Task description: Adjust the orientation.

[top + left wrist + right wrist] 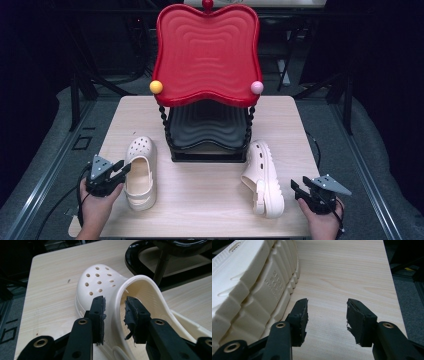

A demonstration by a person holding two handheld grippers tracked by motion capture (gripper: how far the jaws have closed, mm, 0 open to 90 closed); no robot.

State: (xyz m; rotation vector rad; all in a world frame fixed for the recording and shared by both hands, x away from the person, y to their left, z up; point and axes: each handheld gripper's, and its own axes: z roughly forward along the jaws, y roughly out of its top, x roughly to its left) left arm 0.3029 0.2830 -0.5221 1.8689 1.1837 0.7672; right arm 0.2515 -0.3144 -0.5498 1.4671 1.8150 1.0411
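I had the left gripper [120, 172] at the left clog [140, 172], which sat upright on the table [200, 200] just left of the rack [207, 100], toe toward the far edge. In the left gripper view the jaws stood apart and straddled the rim of the clog's opening: one pad [98, 312] outside the upper, the other over the inside. I could not tell whether either pad touched the rim.

The right clog [262, 177] lay on its side just right of the rack's base, its ribbed sole facing my right gripper [300, 190]. That gripper hung near the clog's heel end, further from the rack, with its jaws apart around nothing but bare table. In the right gripper view the sole ran along the left jaw, close beside it, with a gap between them.
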